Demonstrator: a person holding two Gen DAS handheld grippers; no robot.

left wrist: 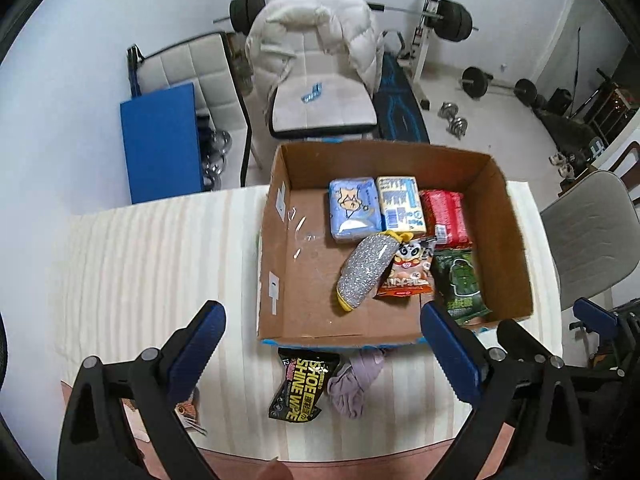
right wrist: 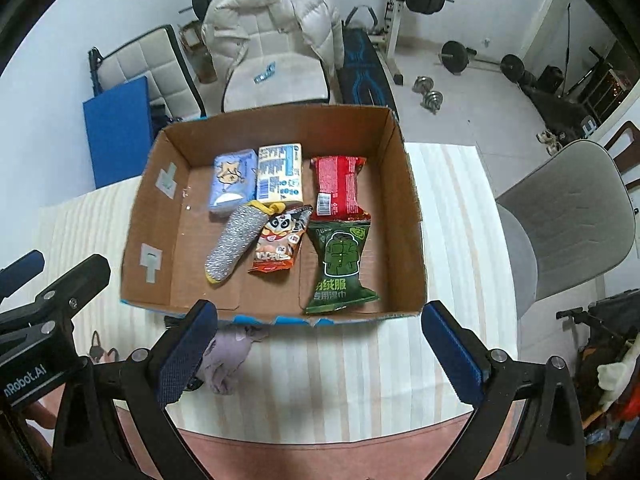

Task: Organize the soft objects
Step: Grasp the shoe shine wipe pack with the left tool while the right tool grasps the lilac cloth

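An open cardboard box (left wrist: 276, 240) (right wrist: 404, 216) stands on the striped table. Inside lie a blue tissue pack (left wrist: 354, 208) (right wrist: 234, 180), a yellow pack (left wrist: 400, 202) (right wrist: 280, 174), a red packet (left wrist: 446, 212) (right wrist: 338, 186), a green wipe packet (left wrist: 460, 280) (right wrist: 340, 268), an orange panda snack bag (left wrist: 408, 272) (right wrist: 278, 244) and a silver glitter pouch (left wrist: 364, 268) (right wrist: 236, 244). In front of the box lie a black shoe-wipe packet (left wrist: 298, 386) and a crumpled lilac cloth (left wrist: 354, 380) (right wrist: 226, 360). My left gripper (left wrist: 324, 352) is open above these two. My right gripper (right wrist: 320, 344) is open and empty, over the table before the box.
A chair with a white puffer jacket (left wrist: 316, 40) (right wrist: 272, 20) stands behind the table. A grey chair (left wrist: 592, 232) (right wrist: 568, 216) is at the right. A blue mat (left wrist: 160, 144), a weight bench and barbells fill the floor beyond.
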